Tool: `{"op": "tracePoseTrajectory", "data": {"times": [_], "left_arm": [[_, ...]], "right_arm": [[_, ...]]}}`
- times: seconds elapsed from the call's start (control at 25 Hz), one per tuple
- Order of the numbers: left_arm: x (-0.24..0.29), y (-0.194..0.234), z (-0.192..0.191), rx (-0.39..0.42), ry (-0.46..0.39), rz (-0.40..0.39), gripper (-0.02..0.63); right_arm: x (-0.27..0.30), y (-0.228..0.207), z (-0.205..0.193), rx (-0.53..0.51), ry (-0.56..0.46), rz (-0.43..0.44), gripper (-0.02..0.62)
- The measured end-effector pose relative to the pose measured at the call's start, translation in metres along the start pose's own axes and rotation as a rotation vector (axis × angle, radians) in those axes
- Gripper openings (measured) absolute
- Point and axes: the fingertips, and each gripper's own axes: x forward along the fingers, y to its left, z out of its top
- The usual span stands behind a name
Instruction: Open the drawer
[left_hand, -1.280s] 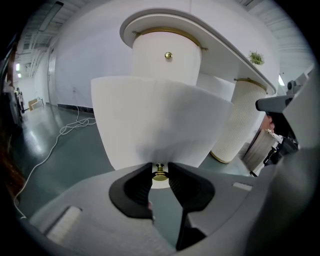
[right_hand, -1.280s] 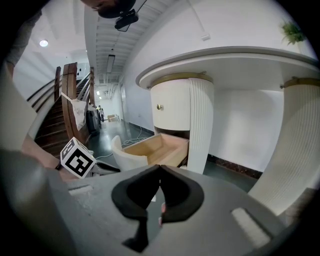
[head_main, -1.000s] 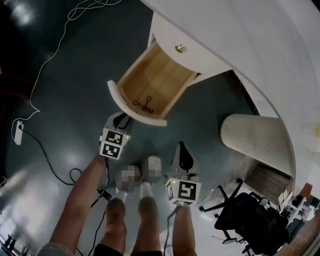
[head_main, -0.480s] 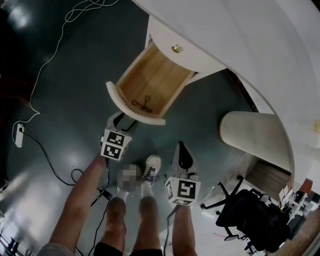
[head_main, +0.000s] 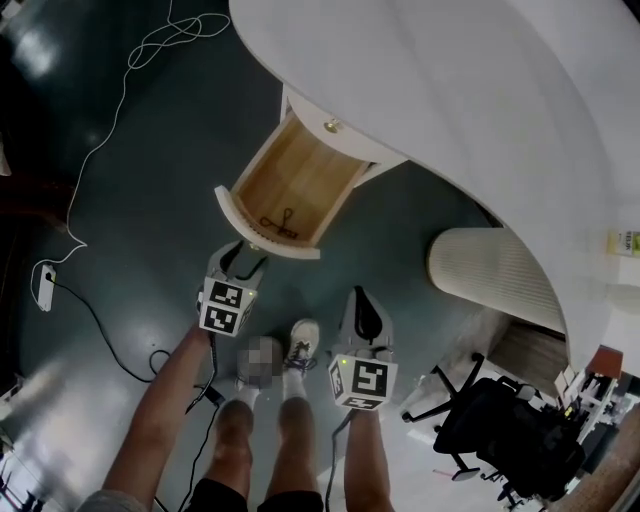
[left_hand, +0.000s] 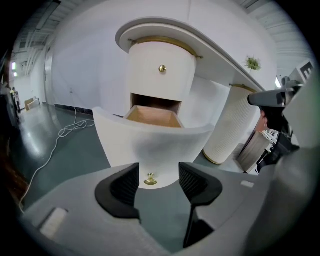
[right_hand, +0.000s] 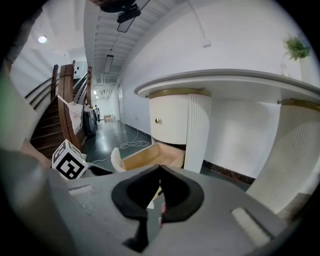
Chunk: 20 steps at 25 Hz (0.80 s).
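Drawer (head_main: 305, 165), head view: we see it pulled well out from under the white curved desk (head_main: 450, 90). The wooden box is open to us, its curved white front is nearest our feet, and one small dark wire item (head_main: 281, 219) lies inside near that front. The left gripper (head_main: 246, 258) hangs just off the front. The right gripper (head_main: 363, 303) sits further back and to the side, well apart from the drawer. Left gripper view: we look square at the front, with the brass knob (left_hand: 150, 179) in the gap between the pads (left_hand: 126, 184), touching neither. The jaws are spread wide and have just been opening, with nothing gripped. The upper drawer (left_hand: 160, 75) above it is closed. Right gripper view: we see the drawer side-on. These jaws are pressed together tip to tip with nothing in them, and the left gripper's marker cube (right_hand: 70, 162) shows at left. Our read is that the pull looks about done. For handling, we judge it a stiff wooden box, nearly empty and so light, with the load mostly slide friction. The knob is the only proper hold. It is small, round, smooth metal, so the pads could slip. We'd pinch behind the head and pull straight along the run, with no side load. The front is too wide and smooth to clamp.
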Motion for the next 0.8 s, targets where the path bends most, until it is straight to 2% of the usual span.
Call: {"op": "tracePoseTrajectory", "data": {"times": [0.2, 0.4, 0.56, 0.8], "left_arm": [[-0.031, -0.006, 0.024, -0.003, -0.005, 0.007, 0.249], [-0.072, -0.015, 0.073, 0.009, -0.072, 0.015, 0.24], [-0.11, -0.025, 0.121, 0.021, -0.122, 0.019, 0.231], [-0.179, -0.044, 0.215, 0.045, -0.246, 0.012, 0.216]], "right_arm": [[-0.014, -0.006, 0.035, -0.001, -0.012, -0.011, 0.003], [-0.037, -0.013, 0.073, 0.002, -0.034, -0.035, 0.003], [-0.061, -0.016, 0.106, 0.007, -0.054, -0.052, 0.003], [-0.101, -0.022, 0.168, 0.008, -0.095, -0.071, 0.003]]}}
